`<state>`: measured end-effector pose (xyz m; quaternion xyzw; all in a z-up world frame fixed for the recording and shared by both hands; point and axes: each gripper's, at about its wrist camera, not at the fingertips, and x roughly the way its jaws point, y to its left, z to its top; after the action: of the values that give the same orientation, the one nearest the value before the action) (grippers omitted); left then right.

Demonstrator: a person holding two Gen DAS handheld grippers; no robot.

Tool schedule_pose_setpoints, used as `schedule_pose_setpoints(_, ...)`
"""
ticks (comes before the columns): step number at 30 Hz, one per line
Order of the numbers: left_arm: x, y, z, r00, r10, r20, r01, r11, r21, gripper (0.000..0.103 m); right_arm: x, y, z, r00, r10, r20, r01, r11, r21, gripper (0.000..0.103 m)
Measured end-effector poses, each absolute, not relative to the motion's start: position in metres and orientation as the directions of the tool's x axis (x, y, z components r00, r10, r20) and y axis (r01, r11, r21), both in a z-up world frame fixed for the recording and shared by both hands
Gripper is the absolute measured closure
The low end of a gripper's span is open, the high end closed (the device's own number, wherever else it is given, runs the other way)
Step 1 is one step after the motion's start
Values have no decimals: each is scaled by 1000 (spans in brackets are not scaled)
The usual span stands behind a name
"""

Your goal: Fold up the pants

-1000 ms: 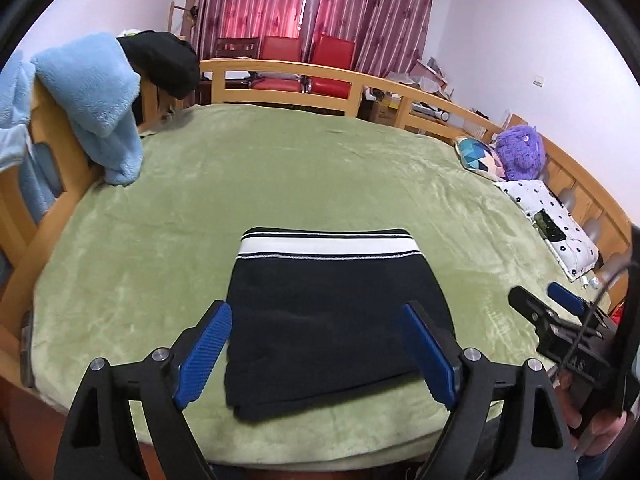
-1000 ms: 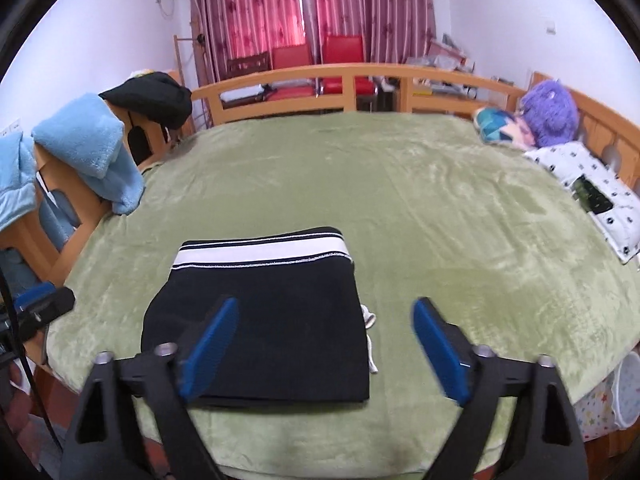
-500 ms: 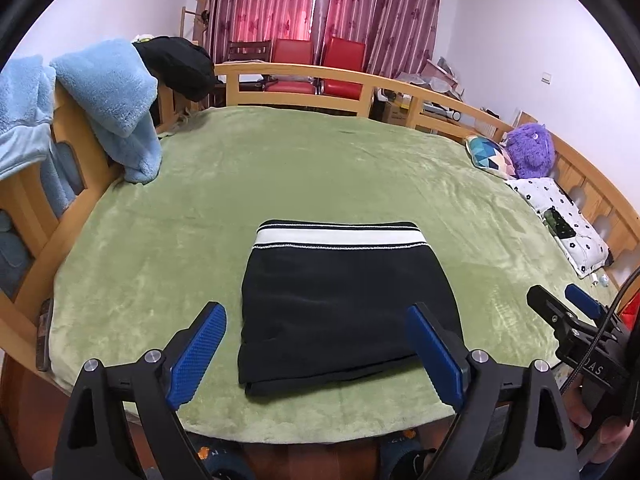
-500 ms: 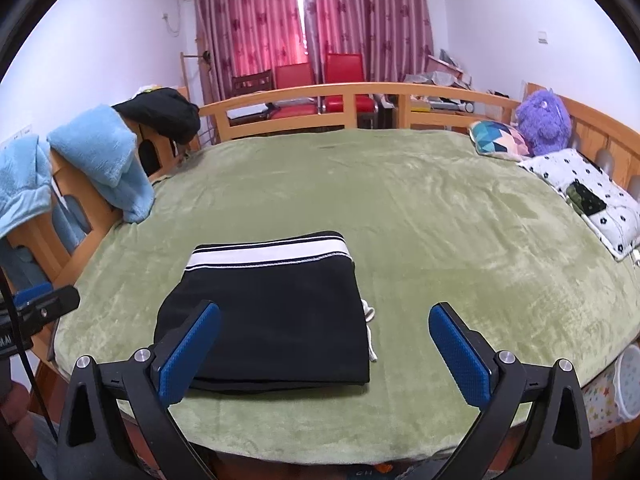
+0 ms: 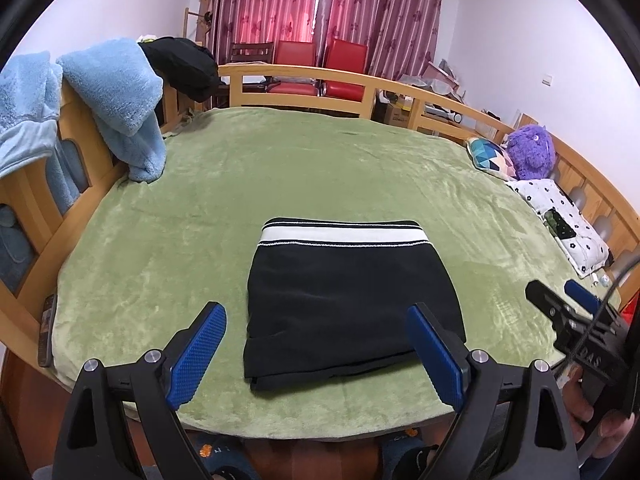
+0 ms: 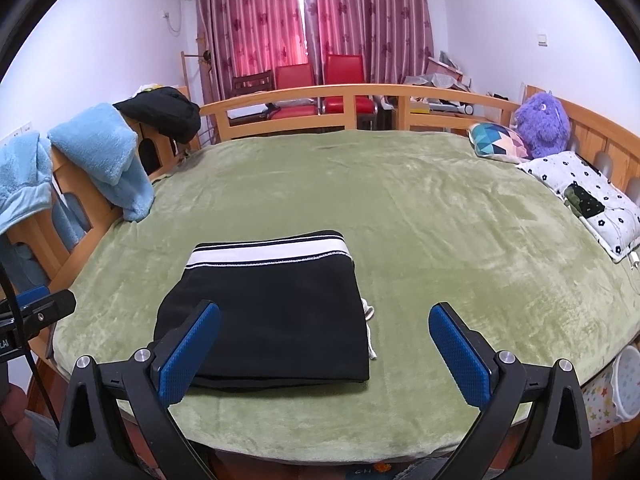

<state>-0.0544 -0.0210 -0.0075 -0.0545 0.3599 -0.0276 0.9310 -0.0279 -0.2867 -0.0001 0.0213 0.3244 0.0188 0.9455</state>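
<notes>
Left gripper (image 5: 316,354) and right gripper (image 6: 325,354) both gape wide, holding nothing, tilted downward. Their jaws have just been opening. Just beyond the blue pads lie the folded black fabric pants (image 5: 344,296), a neat rectangle, white-striped waistband farthest away, on the green plush blanket (image 5: 320,168).

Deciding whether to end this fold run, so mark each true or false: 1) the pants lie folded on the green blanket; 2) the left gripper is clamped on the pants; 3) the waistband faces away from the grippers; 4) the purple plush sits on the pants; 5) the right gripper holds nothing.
1) True: the pants lie folded on the green blanket.
2) False: the left gripper is open, holding nothing.
3) True: the waistband is at the far edge.
4) False: the purple plush sits by the bed rail.
5) True: the right gripper is open and empty.
</notes>
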Motion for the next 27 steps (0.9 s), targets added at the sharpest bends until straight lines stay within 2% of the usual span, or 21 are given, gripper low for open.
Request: schedule_pose_setpoints(27, -60, -21, -5, 733, -116, -670, 18, 988, -152, 12, -24, -279, -1, 786, 38, -617, -7, 999, 52, 1)
